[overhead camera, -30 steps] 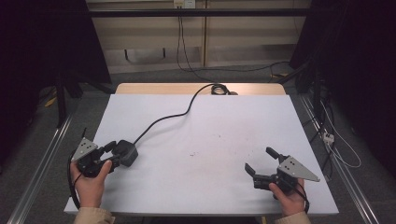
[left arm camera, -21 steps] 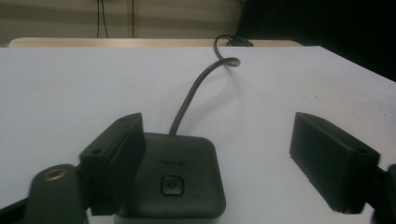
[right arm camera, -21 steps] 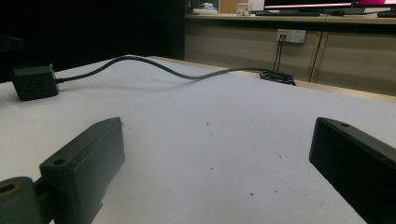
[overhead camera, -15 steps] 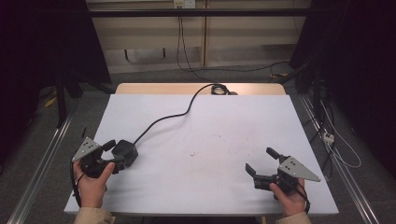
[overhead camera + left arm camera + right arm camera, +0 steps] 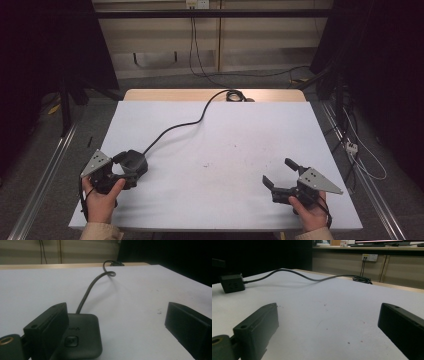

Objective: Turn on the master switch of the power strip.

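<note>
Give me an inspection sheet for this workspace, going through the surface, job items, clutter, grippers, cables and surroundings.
Surface: white table top, faint dark specks near the middle; a wooden strip along the far edge.
Job's things: black socket block at the near left, between the left gripper's open jaws, not clamped.
Clutter: nothing seen.
Grippers: left gripper open around the block; right gripper open, holding nothing, at the near right.
Cables: the block's black cord runs to the far edge and coils there.
Surroundings: dark curtains at both sides, wall outlets behind, loose wires on the floor.
</note>
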Available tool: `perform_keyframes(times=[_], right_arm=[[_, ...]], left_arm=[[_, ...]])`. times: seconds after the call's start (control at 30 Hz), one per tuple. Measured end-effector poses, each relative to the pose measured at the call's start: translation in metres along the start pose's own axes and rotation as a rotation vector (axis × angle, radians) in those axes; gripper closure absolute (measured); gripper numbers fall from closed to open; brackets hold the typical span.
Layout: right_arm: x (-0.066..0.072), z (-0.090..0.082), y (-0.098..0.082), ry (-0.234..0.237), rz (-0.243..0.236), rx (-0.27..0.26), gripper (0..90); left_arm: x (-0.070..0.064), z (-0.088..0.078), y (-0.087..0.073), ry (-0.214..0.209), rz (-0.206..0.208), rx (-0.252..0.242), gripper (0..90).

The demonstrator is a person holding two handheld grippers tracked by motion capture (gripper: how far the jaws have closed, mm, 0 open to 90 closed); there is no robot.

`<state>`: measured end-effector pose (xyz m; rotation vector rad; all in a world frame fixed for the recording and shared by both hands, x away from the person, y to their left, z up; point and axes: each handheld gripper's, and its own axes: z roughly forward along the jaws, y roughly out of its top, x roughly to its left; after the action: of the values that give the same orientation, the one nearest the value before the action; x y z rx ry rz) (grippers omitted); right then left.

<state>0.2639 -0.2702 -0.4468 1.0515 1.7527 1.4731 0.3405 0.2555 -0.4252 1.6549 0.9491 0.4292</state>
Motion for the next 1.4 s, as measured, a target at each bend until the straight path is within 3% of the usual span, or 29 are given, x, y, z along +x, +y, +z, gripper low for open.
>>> perform_keyframes(times=[0.47, 0.57, 0.73, 1.0, 1.4], right_arm=[[0.001, 0.001, 0.000, 0.013, 0.000, 0.008, 2.7], [0.001, 0.001, 0.000, 0.015, 0.001, 0.009, 2.7], [0.002, 0.002, -0.001, 0.022, 0.000, 0.016, 2.7], [0.002, 0.002, -0.001, 0.027, 0.004, 0.019, 2.7], [0.001, 0.001, -0.002, 0.026, 0.006, 0.023, 2.7]], left_arm=[[-0.013, 0.000, -0.006, -0.033, 0.018, -0.013, 3.5], [-0.018, 0.000, -0.006, -0.040, 0.046, -0.015, 3.6], [-0.023, 0.000, -0.007, -0.055, 0.056, -0.015, 3.6], [-0.025, -0.001, -0.009, -0.061, 0.072, -0.021, 3.6], [-0.022, -0.005, -0.011, -0.060, 0.058, -0.044, 3.6]])
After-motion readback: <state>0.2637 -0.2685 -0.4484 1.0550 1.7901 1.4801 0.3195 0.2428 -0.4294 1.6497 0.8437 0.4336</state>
